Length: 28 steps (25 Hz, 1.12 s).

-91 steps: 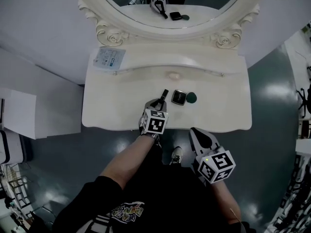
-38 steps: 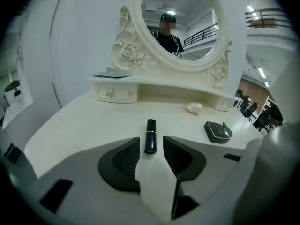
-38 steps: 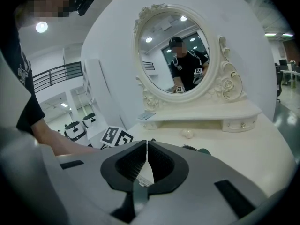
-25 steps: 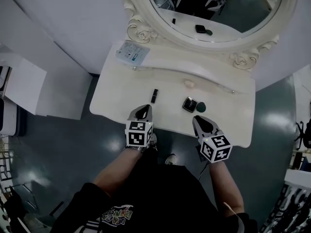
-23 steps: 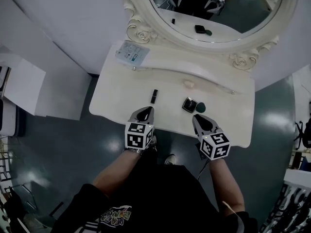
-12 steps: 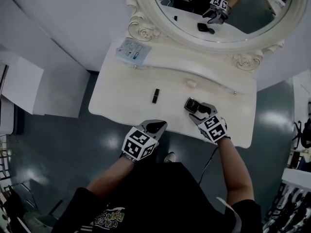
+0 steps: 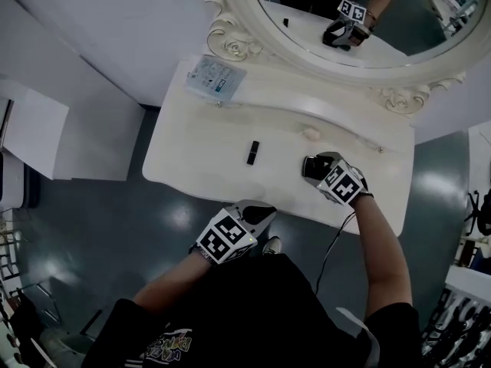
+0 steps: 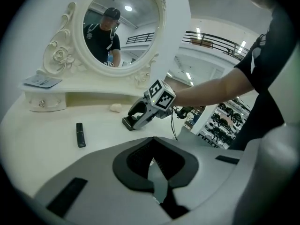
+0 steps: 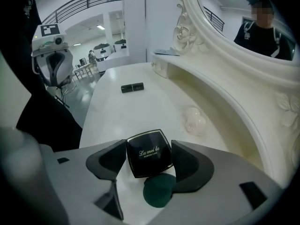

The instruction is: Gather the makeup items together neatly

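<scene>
A black square compact (image 9: 147,161) lies on the white vanity table (image 7: 192,159), a dark green round puff (image 9: 159,190) touching its near side. My right gripper (image 9: 149,150) points steeply down over it; its jaws have just been opening and stand open, one at each side of the compact. In the head view the right gripper (image 7: 313,165) covers most of the compact (image 7: 308,164). A black lipstick (image 7: 252,152) lies alone to the left. My left gripper (image 7: 259,208) hangs shut and empty off the table's front edge.
A small whitish knob (image 7: 311,133) sits on the table just behind the compact. A printed card (image 7: 215,77) lies on the raised shelf at the back left. The ornate oval mirror (image 7: 368,14) rises behind. A white cabinet (image 7: 31,136) stands on the floor to the left.
My right gripper went forward and down over the compact and its jaws opened around it. The left gripper drew back from the table edge and swung right. The lipstick stayed put.
</scene>
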Each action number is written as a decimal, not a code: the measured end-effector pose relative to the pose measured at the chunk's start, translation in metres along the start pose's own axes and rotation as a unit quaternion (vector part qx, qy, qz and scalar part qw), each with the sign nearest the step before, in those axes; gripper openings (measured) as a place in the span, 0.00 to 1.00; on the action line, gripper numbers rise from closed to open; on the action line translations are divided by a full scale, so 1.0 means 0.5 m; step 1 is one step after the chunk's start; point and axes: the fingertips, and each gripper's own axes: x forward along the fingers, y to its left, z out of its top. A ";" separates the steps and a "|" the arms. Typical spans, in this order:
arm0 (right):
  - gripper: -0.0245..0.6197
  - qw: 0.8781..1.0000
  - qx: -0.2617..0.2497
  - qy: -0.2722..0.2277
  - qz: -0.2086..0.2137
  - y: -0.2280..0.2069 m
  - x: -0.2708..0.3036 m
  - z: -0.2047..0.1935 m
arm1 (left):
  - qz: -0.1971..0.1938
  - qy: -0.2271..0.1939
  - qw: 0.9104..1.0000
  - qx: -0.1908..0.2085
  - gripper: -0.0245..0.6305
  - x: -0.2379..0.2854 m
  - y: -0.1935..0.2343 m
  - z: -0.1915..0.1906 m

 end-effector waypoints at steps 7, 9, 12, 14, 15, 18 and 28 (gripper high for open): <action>0.53 0.995 -0.091 0.039 0.032 -0.002 0.001 0.006 | -0.015 0.005 1.000 0.000 0.05 -0.001 -0.001 0.001; 0.55 0.990 -0.123 0.056 0.041 -0.004 -0.002 0.004 | -0.017 0.007 1.000 -0.001 0.05 -0.002 0.000 -0.004; 0.56 0.982 -0.159 0.087 0.056 -0.009 0.003 -0.003 | -0.016 0.008 1.000 -0.006 0.05 -0.004 0.003 -0.010; 0.56 0.977 -0.175 0.107 0.065 -0.008 0.012 -0.011 | -0.020 0.010 1.000 -0.006 0.05 -0.005 0.002 -0.014; 0.56 0.975 -0.179 0.115 0.067 -0.008 0.018 -0.015 | -0.023 0.011 1.000 -0.004 0.05 -0.006 0.001 -0.016; 0.56 0.975 -0.172 0.123 0.073 -0.003 0.029 -0.024 | -0.025 0.011 1.000 -0.006 0.05 -0.010 0.005 -0.020; 0.55 0.986 -0.133 0.072 0.073 0.044 0.041 0.101 | -0.024 0.005 1.000 -0.016 0.05 -0.013 0.019 -0.018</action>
